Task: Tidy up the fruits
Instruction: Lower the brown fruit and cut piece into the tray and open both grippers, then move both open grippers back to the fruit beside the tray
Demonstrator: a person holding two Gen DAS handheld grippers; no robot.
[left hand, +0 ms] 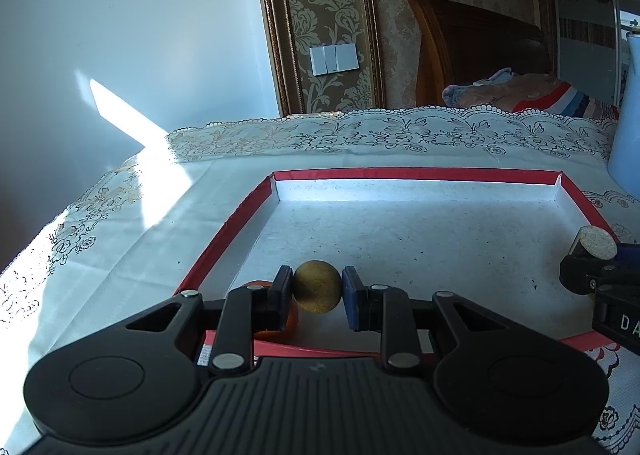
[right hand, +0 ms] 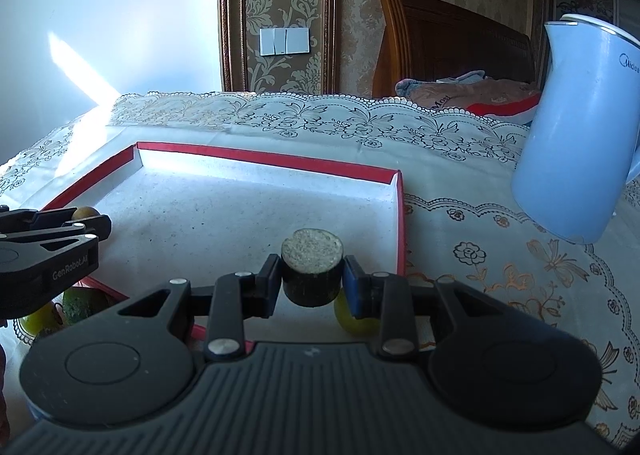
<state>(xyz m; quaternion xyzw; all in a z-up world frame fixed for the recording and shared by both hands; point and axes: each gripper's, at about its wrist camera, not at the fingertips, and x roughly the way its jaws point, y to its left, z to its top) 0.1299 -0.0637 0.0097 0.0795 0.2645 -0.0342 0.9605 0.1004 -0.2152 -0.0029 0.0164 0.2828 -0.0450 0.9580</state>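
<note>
Looking through your left wrist camera, your left gripper was clamped on a small round yellowish-brown fruit, held over the near left part of the red-edged tray. An orange fruit sat under the left finger, mostly hidden by it, so you couldn't tell its full shape. Your right gripper poked in at the right edge, cut off by the frame; only the pale cut face of the dark cylinder piece it held showed. A white kettle was cropped at the far right, on the lace tablecloth.

From your right wrist camera, the right gripper was closed on that dark-skinned cylinder piece, flat speckled end up, over the near right part of the tray. A yellow-green fruit lay below the right finger, half covered; whether it was inside the tray or on the cloth was unclear. This view showed the whole kettle body, and fruits the left view missed: a green one and a yellow one outside the tray's near left corner, partly behind your left gripper. The round fruit barely peeked above its fingers.
</note>
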